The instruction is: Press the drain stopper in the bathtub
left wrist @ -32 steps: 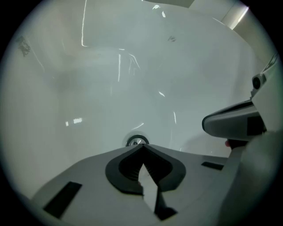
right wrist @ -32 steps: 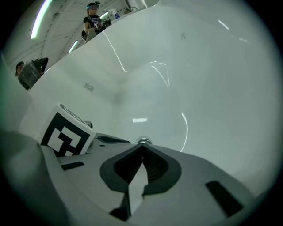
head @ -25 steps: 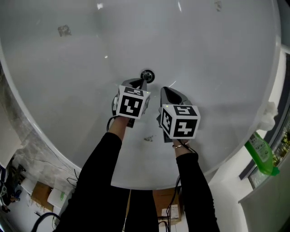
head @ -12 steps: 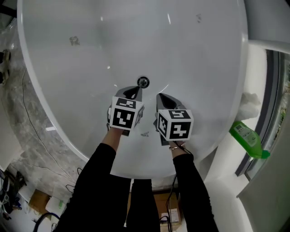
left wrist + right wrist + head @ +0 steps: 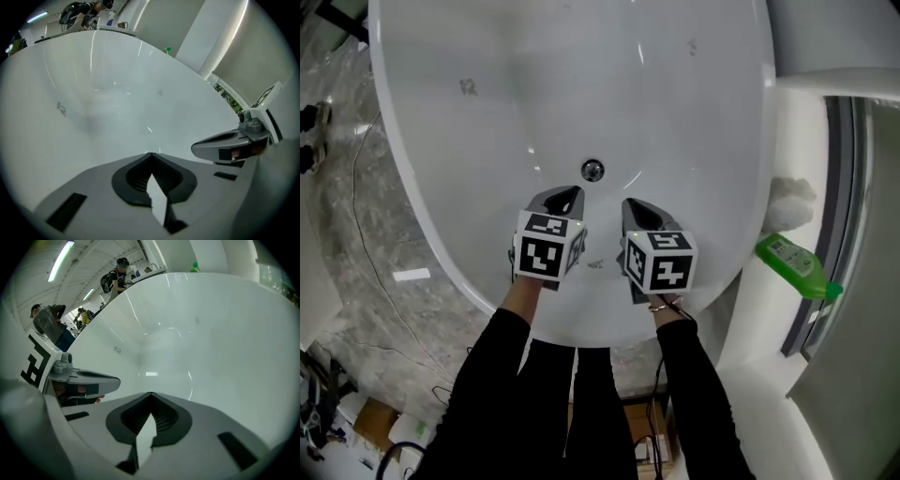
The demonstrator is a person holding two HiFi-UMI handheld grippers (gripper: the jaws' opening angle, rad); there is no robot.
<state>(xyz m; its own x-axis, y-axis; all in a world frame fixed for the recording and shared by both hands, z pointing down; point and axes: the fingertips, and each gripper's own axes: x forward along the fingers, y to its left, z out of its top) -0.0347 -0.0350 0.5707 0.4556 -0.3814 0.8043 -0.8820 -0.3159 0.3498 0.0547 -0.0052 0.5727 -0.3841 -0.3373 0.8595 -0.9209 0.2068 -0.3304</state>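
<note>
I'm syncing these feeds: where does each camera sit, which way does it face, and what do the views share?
Head view: on the person's head, facing steeply down into the bathtub at the drain stopper; black sleeves, left gripper and right gripper show.
Left gripper view: on the left gripper, along its shut jaws toward the bathtub wall; right gripper at right.
Right gripper view: on the right gripper, along its shut jaws toward the bathtub wall; left gripper at left.
Shared: all show the bathtub and both grippers.
</note>
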